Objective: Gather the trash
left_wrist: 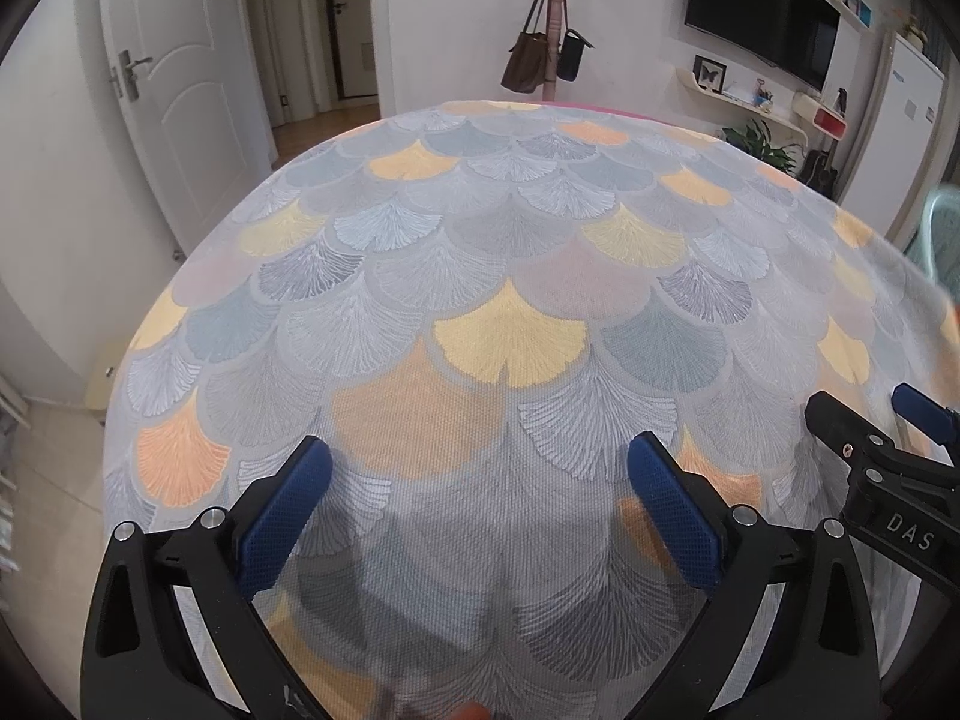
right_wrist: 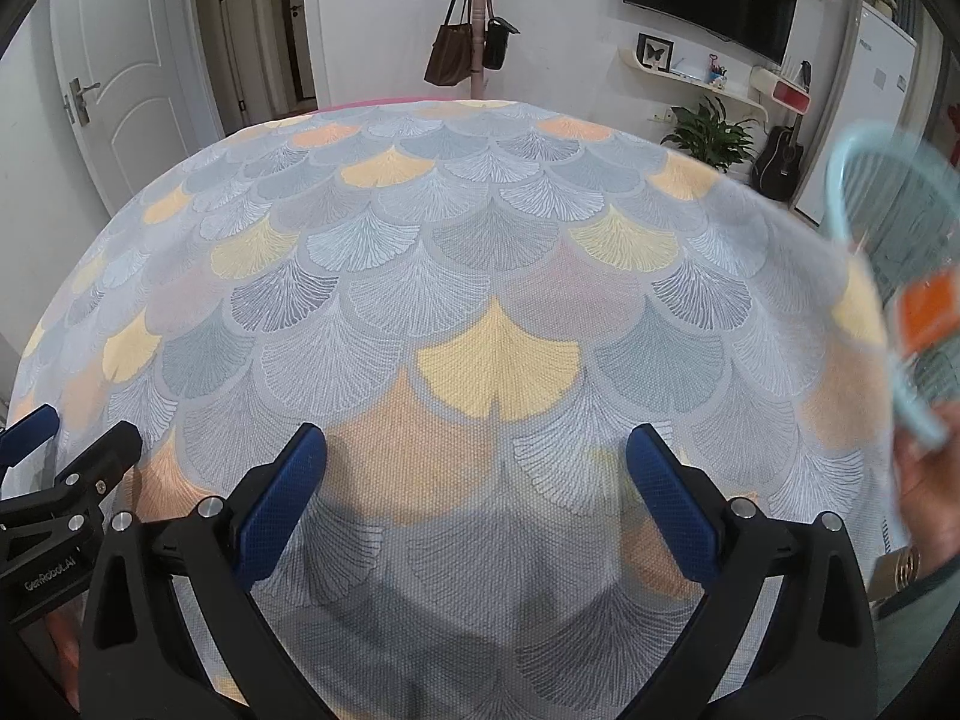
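Observation:
My left gripper (left_wrist: 480, 447) hangs open over the near part of a round table (left_wrist: 480, 228) covered with a fan-patterned cloth; nothing is between its blue pads (left_wrist: 282, 516). My right gripper (right_wrist: 477, 435) is open too and holds nothing, just to the right of the left one. Each shows in the other's view: the right gripper (left_wrist: 864, 405) at the right edge, the left gripper (right_wrist: 78, 432) at the left edge. No trash shows on the cloth. At the far right a person's hand (right_wrist: 924, 492) holds a blurred pale blue mesh basket (right_wrist: 888, 228) with something orange (right_wrist: 927, 306) in it.
A white door (left_wrist: 168, 90) and an open hallway lie beyond the table on the left. A pink coat stand with bags (left_wrist: 540, 54) is behind it. A wall TV (left_wrist: 762, 6), shelves, a plant (right_wrist: 708, 132), a guitar (right_wrist: 780, 162) and a white fridge (right_wrist: 870, 108) fill the back right.

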